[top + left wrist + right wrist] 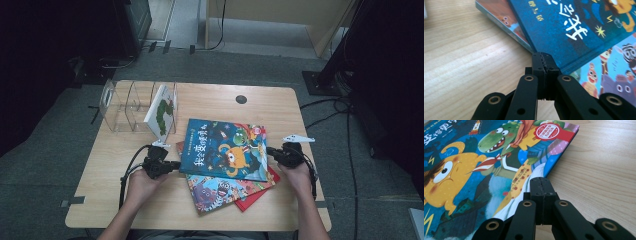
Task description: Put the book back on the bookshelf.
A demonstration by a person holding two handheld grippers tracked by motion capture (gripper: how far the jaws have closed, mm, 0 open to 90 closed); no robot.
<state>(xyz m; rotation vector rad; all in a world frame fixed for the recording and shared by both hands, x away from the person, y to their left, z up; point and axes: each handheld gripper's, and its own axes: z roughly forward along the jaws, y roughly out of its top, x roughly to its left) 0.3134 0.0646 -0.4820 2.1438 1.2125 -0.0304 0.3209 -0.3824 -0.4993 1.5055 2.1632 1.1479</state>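
Note:
A blue picture book (225,149) with a yellow monster on its cover lies on top of a stack on the wooden table (120,190). Under it are a colourful animal book (220,189) and a red book (257,194). My left gripper (176,164) points at the blue book's left edge. In the left gripper view its jaws (544,60) are pressed together, nothing between them, right at that book's (574,27) corner. My right gripper (270,151) points at the right edge. Its jaws (541,183) are shut and empty, tips over the cover's (474,170) rim.
A clear plastic book rack (125,107) stands at the table's back left, with a white caterpillar book (161,112) leaning in its right slot. A dark round cable hole (241,99) sits near the back edge. Cables trail over the floor at the right.

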